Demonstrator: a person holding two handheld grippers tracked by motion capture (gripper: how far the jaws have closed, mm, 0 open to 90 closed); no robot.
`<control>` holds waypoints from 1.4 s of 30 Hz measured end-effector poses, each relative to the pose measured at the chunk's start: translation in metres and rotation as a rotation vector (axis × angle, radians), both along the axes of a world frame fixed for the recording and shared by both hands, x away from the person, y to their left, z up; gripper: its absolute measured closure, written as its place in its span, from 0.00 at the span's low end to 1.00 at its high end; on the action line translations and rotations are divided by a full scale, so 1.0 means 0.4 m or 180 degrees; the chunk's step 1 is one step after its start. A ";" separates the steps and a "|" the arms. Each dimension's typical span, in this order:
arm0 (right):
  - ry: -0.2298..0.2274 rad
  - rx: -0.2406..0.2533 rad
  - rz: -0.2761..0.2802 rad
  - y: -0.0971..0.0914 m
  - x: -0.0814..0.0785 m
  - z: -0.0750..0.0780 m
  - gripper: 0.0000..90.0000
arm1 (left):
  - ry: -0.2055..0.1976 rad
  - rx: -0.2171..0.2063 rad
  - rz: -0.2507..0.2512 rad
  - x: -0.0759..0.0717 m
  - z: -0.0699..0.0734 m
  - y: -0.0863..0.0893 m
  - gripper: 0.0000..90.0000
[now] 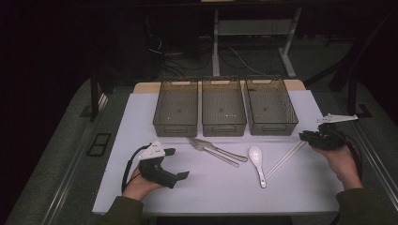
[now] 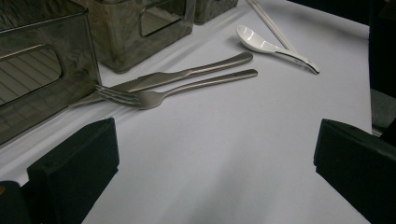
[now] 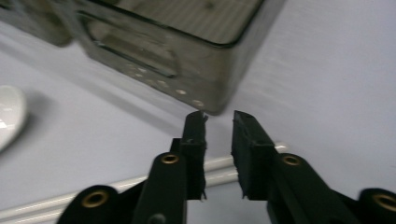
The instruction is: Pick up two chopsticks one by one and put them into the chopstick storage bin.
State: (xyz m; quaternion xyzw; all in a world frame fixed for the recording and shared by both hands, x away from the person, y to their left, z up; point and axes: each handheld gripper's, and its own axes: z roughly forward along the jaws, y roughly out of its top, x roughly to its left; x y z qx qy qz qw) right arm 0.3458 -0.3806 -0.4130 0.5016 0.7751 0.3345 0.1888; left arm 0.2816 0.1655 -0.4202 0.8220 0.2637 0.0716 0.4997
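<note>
The left gripper (image 1: 174, 164) rested with jaws wide apart near the table's (image 1: 216, 187) front left corner. By the right edge, the right gripper (image 3: 219, 116) hovered over the chopsticks (image 3: 140, 184), jaws narrowed, nothing pinched.

Your high view is dim — only the pale worktop (image 1: 216, 183) catches light, while the room around it sinks into black. In your left gripper view the fork (image 2: 140, 97) and spoon (image 2: 261, 44) show sharp, with soft shadows. Your right gripper view smears with motion blur — the bin (image 3: 187, 51) streaks, jaws crisper.
</note>
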 end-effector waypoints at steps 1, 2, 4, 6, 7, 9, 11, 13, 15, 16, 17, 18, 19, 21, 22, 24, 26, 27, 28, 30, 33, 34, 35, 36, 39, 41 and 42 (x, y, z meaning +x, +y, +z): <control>0.0009 -0.0004 -0.0020 -0.007 0.006 -0.002 0.87 | -0.0002 0.0002 -0.0001 0.000 0.000 0.000 0.00; 0.0029 0.0007 -0.0057 -0.013 0.012 -0.004 0.90 | -0.0002 0.0006 -0.0002 0.000 0.000 0.000 0.00; 0.0054 -0.0040 -0.0114 -0.026 0.023 -0.009 0.93 | 0.0000 0.0003 0.0001 0.000 0.000 -0.001 0.00; 0.0090 -0.0040 -0.0170 -0.039 0.033 -0.014 0.96 | -0.0002 0.0008 -0.0003 -0.001 0.000 -0.001 0.00; 0.0112 -0.0046 -0.0198 -0.045 0.037 -0.016 0.97 | -0.0004 0.0008 -0.0008 0.000 0.000 -0.001 0.00; 0.0141 -0.0063 -0.0252 -0.057 0.046 -0.023 0.99 | 0.0007 0.0004 -0.0005 0.000 -0.001 -0.001 0.00; 0.0175 -0.0072 -0.0295 -0.067 0.054 -0.029 0.99 | 0.0005 0.0007 -0.0012 0.000 -0.001 -0.001 0.00; 0.0192 -0.0081 -0.0301 -0.072 0.058 -0.033 0.99 | 0.0008 0.0007 -0.0009 0.000 -0.001 -0.002 0.00; 0.0249 -0.0090 -0.0343 -0.078 0.070 -0.044 1.00 | 0.0012 0.0008 -0.0011 0.000 -0.002 -0.002 0.00; 0.0264 -0.0099 -0.0340 -0.080 0.073 -0.047 0.99 | 0.0012 0.0008 -0.0011 0.000 -0.002 -0.002 0.00; 0.0264 -0.0099 -0.0340 -0.080 0.073 -0.047 0.99 | 0.0011 0.0008 -0.0010 0.000 -0.002 -0.002 0.00; 0.0276 -0.0114 -0.0334 -0.081 0.079 -0.054 1.00 | 0.0012 0.0011 -0.0012 0.000 -0.002 -0.002 0.00; 0.0276 -0.0114 -0.0334 -0.081 0.079 -0.054 1.00 | 0.0012 0.0011 -0.0012 0.000 -0.002 -0.002 0.00; 0.0290 -0.0120 -0.0329 -0.079 0.086 -0.058 1.00 | 0.0013 0.0013 -0.0016 0.000 -0.002 -0.003 0.00; 0.0299 -0.0122 -0.0337 -0.078 0.088 -0.059 1.00 | 0.0013 0.0013 -0.0016 0.000 -0.002 -0.003 0.00; 0.0317 -0.0141 -0.0324 -0.077 0.089 -0.060 1.00 | 0.0013 0.0014 -0.0018 0.000 -0.002 -0.003 0.00; 0.0326 -0.0149 -0.0311 -0.078 0.089 -0.062 1.00 | 0.0014 0.0012 -0.0022 0.000 -0.002 -0.003 0.00; 0.0316 -0.0148 -0.0311 -0.077 0.090 -0.063 1.00 | 0.0015 0.0013 -0.0022 -0.001 -0.002 -0.003 0.00; 0.0326 -0.0145 -0.0317 -0.076 0.090 -0.064 1.00 | 0.0015 0.0013 -0.0022 -0.001 -0.002 -0.003 0.00; 0.0331 -0.0156 -0.0336 -0.075 0.092 -0.066 1.00 | 0.0017 0.0011 -0.0024 -0.002 -0.002 -0.004 0.00; 0.0341 -0.0172 -0.0327 -0.075 0.093 -0.068 1.00 | 0.0019 0.0015 -0.0026 -0.002 -0.002 -0.004 0.00; 0.0339 -0.0177 -0.0325 -0.075 0.093 -0.069 1.00 | 0.0020 0.0018 -0.0028 -0.002 -0.002 -0.004 0.00; 0.0339 -0.0177 -0.0325 -0.075 0.093 -0.069 1.00 | 0.0020 0.0018 -0.0028 -0.002 -0.002 -0.004 0.00; 0.0346 -0.0189 -0.0334 -0.074 0.091 -0.067 1.00 | 0.0019 0.0012 -0.0029 -0.002 -0.002 -0.005 0.00; 0.0359 -0.0191 -0.0346 -0.080 0.088 -0.067 1.00 | 0.0015 0.0015 -0.0035 -0.003 -0.002 -0.005 0.00; 0.0411 -0.0222 -0.0330 -0.082 0.087 -0.070 1.00 | 0.0018 0.0019 -0.0042 -0.003 -0.002 -0.005 0.00; 0.0413 -0.0223 -0.0327 -0.083 0.087 -0.072 1.00 | 0.0019 0.0018 -0.0044 -0.003 -0.002 -0.005 0.00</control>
